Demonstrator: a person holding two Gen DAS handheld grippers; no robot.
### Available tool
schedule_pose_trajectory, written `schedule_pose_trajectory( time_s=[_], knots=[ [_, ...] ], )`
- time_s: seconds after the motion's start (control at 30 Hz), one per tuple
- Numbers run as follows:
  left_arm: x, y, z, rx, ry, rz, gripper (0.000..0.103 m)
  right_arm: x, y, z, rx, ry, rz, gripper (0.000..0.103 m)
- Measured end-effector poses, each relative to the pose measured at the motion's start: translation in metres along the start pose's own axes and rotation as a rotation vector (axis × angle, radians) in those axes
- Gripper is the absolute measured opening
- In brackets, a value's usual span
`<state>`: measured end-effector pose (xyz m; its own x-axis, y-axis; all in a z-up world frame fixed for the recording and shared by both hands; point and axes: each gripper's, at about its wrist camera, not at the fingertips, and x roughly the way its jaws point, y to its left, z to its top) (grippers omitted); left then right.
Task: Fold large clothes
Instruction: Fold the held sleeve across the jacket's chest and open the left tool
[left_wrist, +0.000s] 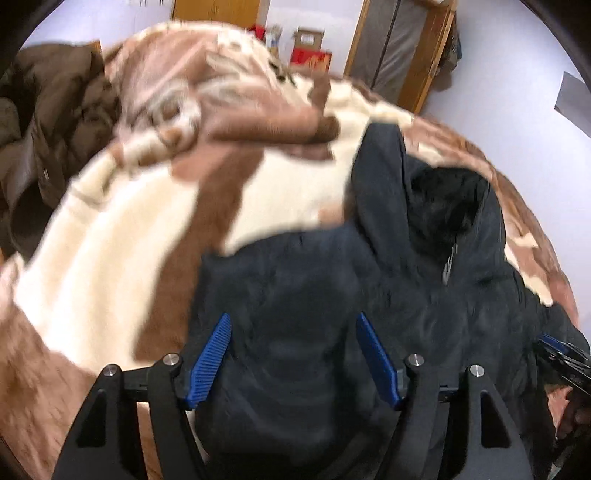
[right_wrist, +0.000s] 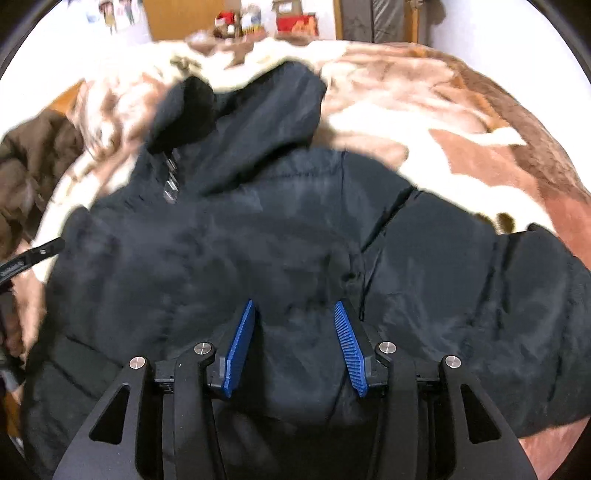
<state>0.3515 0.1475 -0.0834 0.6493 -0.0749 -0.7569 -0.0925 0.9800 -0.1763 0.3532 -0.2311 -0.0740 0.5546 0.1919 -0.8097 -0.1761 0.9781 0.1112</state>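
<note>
Here, the left claw (left_wrist: 293, 354) stood wide over a dark hooded jacket (left_wrist: 332, 295), its blue pads apart. The right claw (right_wrist: 294, 345) pinched a fold of the jacket's fabric. The jacket lay spread on a brown-and-cream blanket (right_wrist: 424, 110) covering the bed, a brown coat (left_wrist: 55, 110) beyond.

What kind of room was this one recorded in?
Most likely a bedroom: a plush brown-and-cream blanket spread as on a bed, wooden doors behind, and a black hooded jacket laid out on it.
</note>
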Motion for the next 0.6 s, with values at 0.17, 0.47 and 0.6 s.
schedule_pose_trajectory(
  time_s=[0.17, 0.47, 0.6],
  knots=[
    [0.052, 0.011, 0.015, -0.004, 0.065, 0.075, 0.072, 0.024, 0.001, 0.025, -0.006, -0.002, -0.024, 0.046],
    [0.078, 0.012, -0.004, 0.014, 0.057, 0.098, 0.075, 0.081, -0.009, -0.004, 0.011, 0.103, -0.064, 0.047],
    [0.051, 0.006, 0.0, -0.003, 0.059, 0.114, 0.074, 0.064, -0.015, 0.001, 0.049, 0.121, -0.051, 0.047]
  ],
)
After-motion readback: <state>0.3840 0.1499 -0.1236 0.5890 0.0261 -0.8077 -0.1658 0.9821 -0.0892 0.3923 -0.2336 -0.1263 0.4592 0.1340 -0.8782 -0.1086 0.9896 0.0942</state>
